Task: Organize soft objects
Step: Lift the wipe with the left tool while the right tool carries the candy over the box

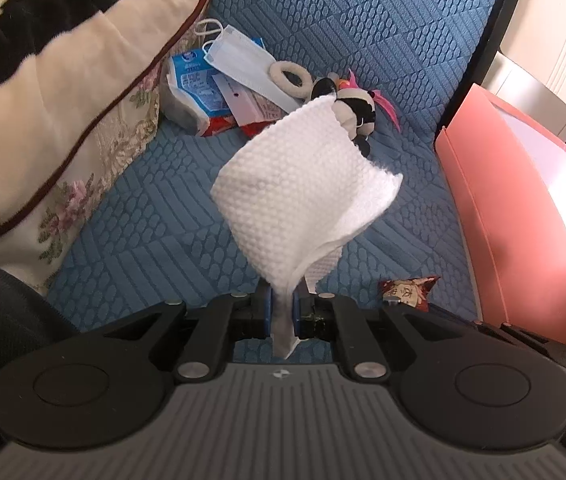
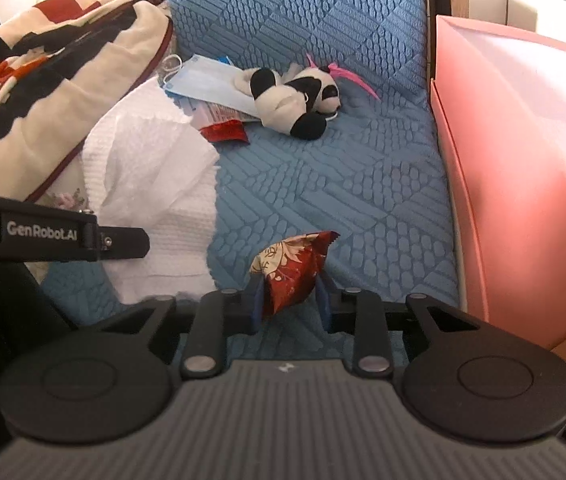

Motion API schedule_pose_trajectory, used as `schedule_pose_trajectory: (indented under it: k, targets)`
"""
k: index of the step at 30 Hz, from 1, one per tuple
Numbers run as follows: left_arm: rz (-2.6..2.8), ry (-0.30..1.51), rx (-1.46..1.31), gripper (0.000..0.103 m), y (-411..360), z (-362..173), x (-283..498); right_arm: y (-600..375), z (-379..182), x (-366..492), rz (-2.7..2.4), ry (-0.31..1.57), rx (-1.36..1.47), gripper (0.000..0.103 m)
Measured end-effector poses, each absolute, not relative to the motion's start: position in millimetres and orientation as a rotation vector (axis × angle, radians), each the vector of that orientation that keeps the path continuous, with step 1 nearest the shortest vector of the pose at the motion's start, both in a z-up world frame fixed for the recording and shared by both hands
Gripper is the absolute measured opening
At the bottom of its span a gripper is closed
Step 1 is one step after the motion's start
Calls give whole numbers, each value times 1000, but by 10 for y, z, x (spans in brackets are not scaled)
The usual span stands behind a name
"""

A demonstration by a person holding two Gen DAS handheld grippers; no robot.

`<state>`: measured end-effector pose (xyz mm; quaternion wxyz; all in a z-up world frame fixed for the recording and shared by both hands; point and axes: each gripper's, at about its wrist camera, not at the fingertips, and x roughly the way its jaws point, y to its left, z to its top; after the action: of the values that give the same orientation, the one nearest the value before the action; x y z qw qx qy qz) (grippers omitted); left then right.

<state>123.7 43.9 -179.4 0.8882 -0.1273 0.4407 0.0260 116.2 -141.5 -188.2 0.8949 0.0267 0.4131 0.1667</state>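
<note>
My left gripper [image 1: 283, 300] is shut on a white textured cloth [image 1: 303, 184], which stands up from the jaws above the blue quilted cover [image 1: 163, 220]. In the right wrist view the same cloth [image 2: 155, 184] hangs at the left, behind a black finger [image 2: 115, 240] of the left gripper. My right gripper [image 2: 290, 300] is closed on a small red floral packet [image 2: 291, 268], low over the cover. A black-and-white plush toy [image 2: 295, 98] with pink ribbons lies farther back. The cloth half hides the plush toy [image 1: 353, 110] in the left wrist view.
A blue face mask [image 1: 239, 60], a tissue pack [image 1: 191, 84], a white hair ring [image 1: 291, 74] and red wrappers [image 2: 225, 132] lie in a heap at the back. A floral pillow with a blanket [image 1: 63, 80] fills the left. An open pink box [image 2: 523, 160] stands at the right.
</note>
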Motion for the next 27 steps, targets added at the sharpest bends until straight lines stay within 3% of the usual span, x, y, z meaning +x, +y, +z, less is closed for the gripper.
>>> schedule_pose_trajectory:
  k: [11,27]
  targets:
    - [54,916,-257,12,454,-1442,1206,-1623,-1550,1187,349,856,45,28]
    - [-57,881,-227,12,14,-493,1406,-2136,-351,1306,350,743,44,28]
